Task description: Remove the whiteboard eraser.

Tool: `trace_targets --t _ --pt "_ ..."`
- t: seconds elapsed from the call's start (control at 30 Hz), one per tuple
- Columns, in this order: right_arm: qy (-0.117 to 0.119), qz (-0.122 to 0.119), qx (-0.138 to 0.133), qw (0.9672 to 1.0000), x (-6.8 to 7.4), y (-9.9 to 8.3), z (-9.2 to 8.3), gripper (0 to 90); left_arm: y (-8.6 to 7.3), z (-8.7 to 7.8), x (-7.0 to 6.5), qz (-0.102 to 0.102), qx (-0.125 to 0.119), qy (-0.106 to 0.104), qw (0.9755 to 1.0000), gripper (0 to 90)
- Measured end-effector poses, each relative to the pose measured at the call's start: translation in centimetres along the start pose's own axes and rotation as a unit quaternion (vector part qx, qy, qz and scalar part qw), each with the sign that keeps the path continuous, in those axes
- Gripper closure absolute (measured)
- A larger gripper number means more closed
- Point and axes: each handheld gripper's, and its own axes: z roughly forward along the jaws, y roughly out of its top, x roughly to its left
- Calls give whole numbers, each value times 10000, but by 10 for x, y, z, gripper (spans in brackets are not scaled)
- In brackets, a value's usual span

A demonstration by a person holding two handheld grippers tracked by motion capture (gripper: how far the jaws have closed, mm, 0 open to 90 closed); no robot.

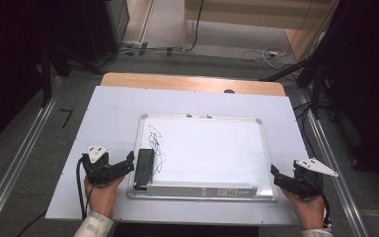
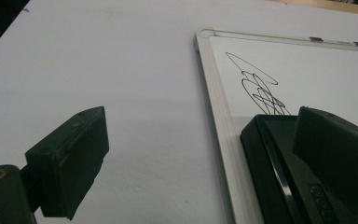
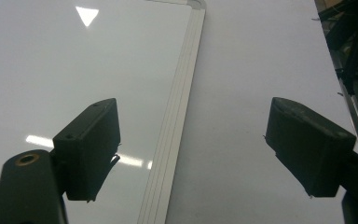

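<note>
Right tool (image 3: 193, 149) jaws spread wide apart, straddling the whiteboard (image 3: 74, 60) frame edge; white surface (image 3: 256, 70) beneath, nothing gripped.

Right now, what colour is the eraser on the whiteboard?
Black; the eraser shows best in the high view.

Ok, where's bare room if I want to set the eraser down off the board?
Free: the white sheet left of the whiteboard, and the strip right of it. The board's right half is blank too. Crowded: its left edge, where the eraser, scribble and left gripper meet.
</note>
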Motion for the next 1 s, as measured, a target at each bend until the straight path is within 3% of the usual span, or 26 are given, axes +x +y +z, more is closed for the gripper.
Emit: trace_targets --t 0.33,0.57,0.67,0.9,1.0 --pt "4 -10 0 10000 0 0 0 163 -1 7 -15 20 116 -138 9998 47" --pt "16 -16 -6 10000 0 0 0 163 -3 17 -32 150 315 -281 9990 67" --pt "19 -6 -15 10000 0 0 0 163 -6 22 -40 300 433 -336 9980 93" --pt "27 -4 -27 10000 0 1 -1 163 -7 28 -49 409 597 -373 9967 139" --pt "28 -19 -26 10000 0 1 0 163 -10 32 -54 541 780 -376 9948 147"
